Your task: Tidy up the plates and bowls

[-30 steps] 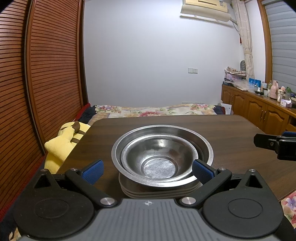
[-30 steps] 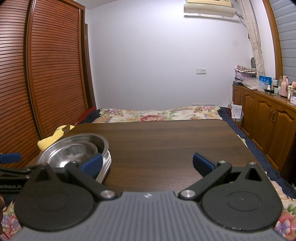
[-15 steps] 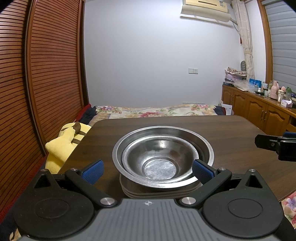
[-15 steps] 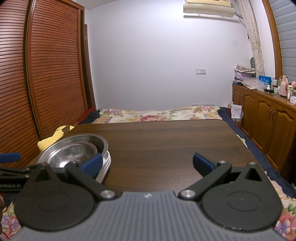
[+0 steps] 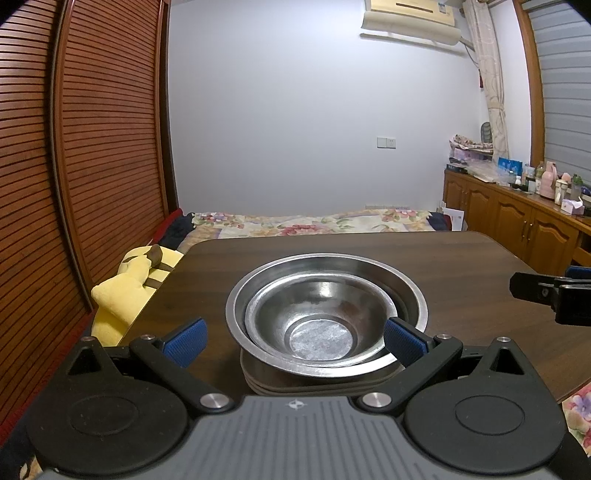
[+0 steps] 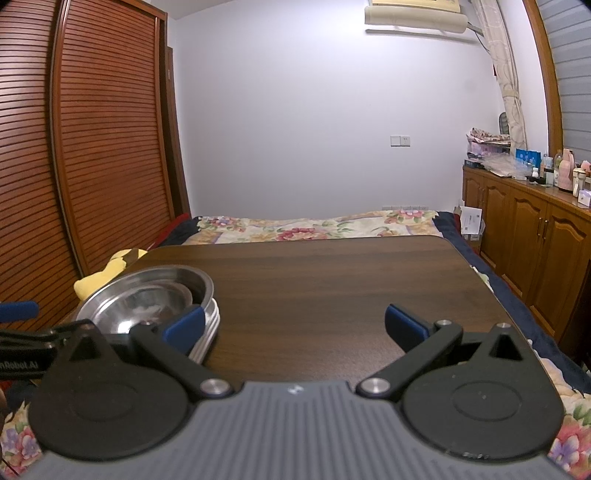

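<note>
We record a dark brown wooden table [image 6: 332, 280] with a smooth, bare top, standing in a bedroom. Near its left front edge sits a stack: a small steel bowl [image 5: 317, 325] nested inside a wider steel bowl [image 5: 327, 264], both resting on a pile of pale plates [image 5: 317, 384]. In the right wrist view the same stack lies at the left, well apart from the rest of the tabletop.

The left gripper [image 5: 293, 338] is spread wide, its blue pads flanking the stack's near side; we cannot tell whether they touch it. The right gripper [image 6: 293, 325] is likewise spread, over bare wood, holding nothing.

Beyond the table we note a bed with a floral quilt [image 6: 314, 225], a plain white wall [image 5: 295, 110], a slatted reddish-brown wooden wardrobe [image 5: 92, 147] on the left and a yellow plush toy [image 5: 129, 288] beside the table's left edge. On the right stand brown wooden cabinets [image 6: 535, 236] with bottles on top. A white air conditioner [image 5: 410, 18] hangs high on the wall
</note>
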`<state>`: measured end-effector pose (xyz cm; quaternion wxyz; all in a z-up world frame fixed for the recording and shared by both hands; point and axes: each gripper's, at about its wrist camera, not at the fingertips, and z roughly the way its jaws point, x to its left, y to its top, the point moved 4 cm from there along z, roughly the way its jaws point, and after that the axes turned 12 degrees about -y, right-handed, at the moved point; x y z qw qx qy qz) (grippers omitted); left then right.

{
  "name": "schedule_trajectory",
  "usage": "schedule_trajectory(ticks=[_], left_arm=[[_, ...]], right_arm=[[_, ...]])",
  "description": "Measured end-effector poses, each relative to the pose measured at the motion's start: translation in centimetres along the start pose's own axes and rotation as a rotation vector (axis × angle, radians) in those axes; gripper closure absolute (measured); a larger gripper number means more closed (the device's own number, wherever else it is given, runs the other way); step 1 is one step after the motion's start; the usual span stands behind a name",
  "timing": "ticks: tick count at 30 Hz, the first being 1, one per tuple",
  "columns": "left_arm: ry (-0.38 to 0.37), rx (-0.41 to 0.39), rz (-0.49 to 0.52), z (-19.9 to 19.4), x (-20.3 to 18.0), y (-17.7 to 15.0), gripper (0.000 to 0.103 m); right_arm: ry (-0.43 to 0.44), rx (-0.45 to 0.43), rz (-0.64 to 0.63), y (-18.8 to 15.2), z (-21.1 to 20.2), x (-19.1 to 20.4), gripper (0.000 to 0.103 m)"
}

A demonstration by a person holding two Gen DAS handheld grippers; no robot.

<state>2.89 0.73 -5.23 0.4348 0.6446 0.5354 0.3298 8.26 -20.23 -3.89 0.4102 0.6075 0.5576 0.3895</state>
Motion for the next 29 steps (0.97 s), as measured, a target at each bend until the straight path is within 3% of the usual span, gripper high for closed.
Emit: schedule_trajectory(ticks=[29], left_arm=[[0.001, -0.002, 0.002, -0.06, -0.04, 0.05, 0.0]], right_arm=[[-0.001, 0.001, 0.003, -0.18, 0.13, -0.24, 0.0]])
